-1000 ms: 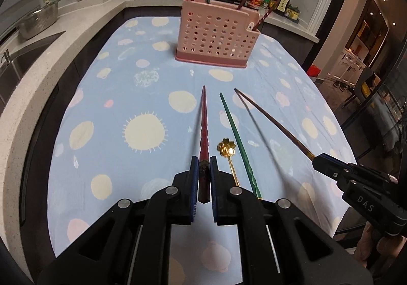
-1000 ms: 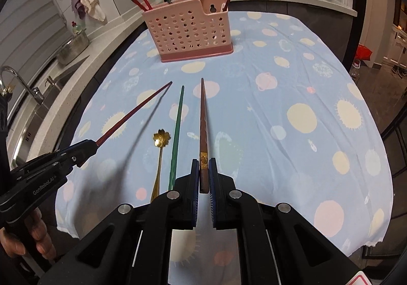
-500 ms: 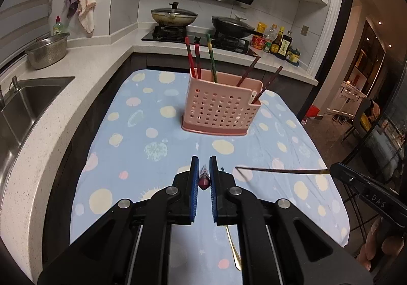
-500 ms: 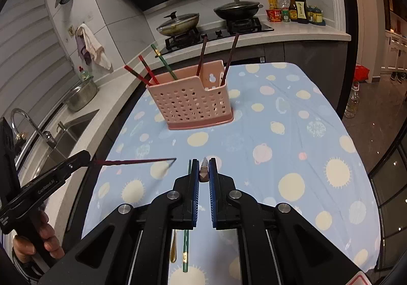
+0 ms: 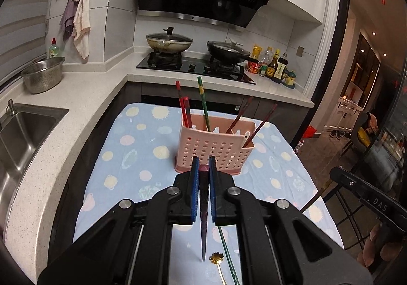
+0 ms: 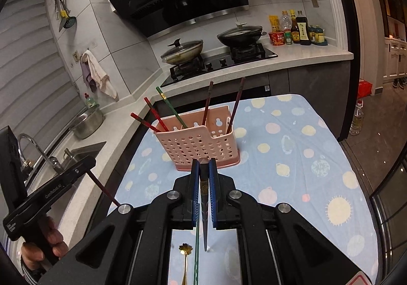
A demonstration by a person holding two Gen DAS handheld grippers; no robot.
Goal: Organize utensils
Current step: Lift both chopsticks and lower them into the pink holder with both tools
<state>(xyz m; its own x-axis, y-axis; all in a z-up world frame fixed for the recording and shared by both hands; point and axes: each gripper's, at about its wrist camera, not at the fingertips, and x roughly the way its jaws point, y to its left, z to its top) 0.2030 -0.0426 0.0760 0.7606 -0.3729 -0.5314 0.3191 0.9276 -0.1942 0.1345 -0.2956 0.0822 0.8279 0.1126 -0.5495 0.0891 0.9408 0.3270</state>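
My left gripper (image 5: 202, 170) is shut on a dark red chopstick (image 5: 203, 234) whose thin tip hangs down over the cloth. Its thick end shows between the pads. My right gripper (image 6: 203, 170) is shut on a brown chopstick (image 6: 204, 198), held the same way. Each gripper shows in the other's view: the right one (image 5: 338, 175) at the right edge, the left one (image 6: 87, 161) at the left. Ahead of both stands the pink perforated holder (image 5: 213, 150) (image 6: 198, 147) with several chopsticks in it. A green chopstick (image 6: 196, 254) and a gold flower spoon (image 6: 185, 249) lie on the cloth below.
The table wears a blue spotted cloth (image 5: 132, 158). A steel sink (image 5: 20, 132) and a metal bowl (image 5: 43, 76) are at the left. Two lidded pans (image 5: 169, 42) sit on the hob behind, with sauce bottles (image 5: 277, 69) beside them. A person's hand (image 6: 48, 246) grips the left handle.
Both grippers have risen and tipped upward, lifting their chopsticks off the cloth. The chopstick tips now hang downward, and the holder has come to the middle of each view.
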